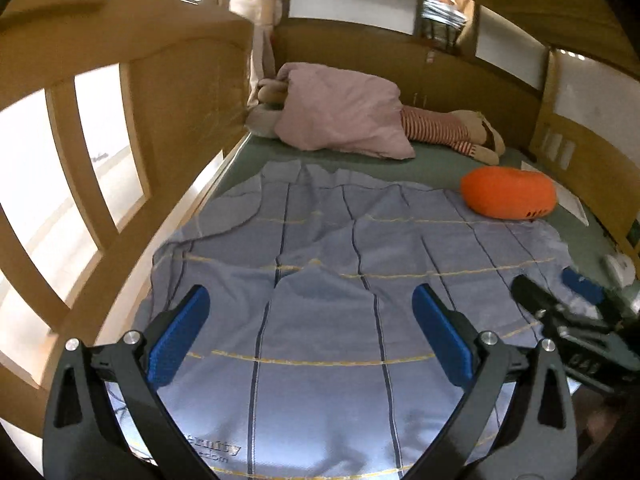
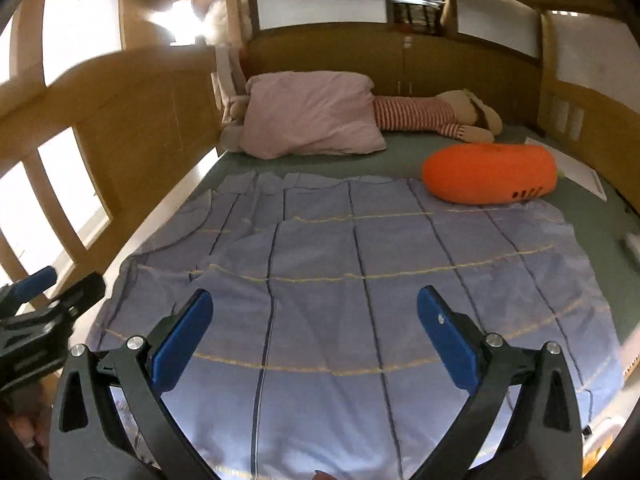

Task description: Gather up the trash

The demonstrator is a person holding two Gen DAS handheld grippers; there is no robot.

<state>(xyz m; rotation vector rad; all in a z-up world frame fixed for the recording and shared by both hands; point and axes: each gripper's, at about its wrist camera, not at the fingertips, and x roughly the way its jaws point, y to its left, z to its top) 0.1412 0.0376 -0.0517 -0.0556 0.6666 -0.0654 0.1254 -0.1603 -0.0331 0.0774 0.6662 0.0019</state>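
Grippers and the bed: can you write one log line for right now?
left gripper: open, empty | right gripper: open, empty | both over blue blanket | white scrap at bed's right edge | nothing picked up

- blanket (image 2: 360, 280): pale lavender-blue, grid of dark navy stripes crossed by thin yellow lines
- sheet (image 2: 400, 160): plain muted green
- pillow (image 2: 312, 116): plain dusty pink
- carrot cushion (image 2: 488, 174): bright orange, few dark dashes near one end
- stuffed toy (image 2: 440, 118): beige, red-and-white striped clothes
- bed frame (image 1: 180, 92): tan wood
- left gripper (image 1: 310, 334): black arms, blue pads (image 1: 178, 336)
- right gripper (image 2: 314, 340): black, blue pads too
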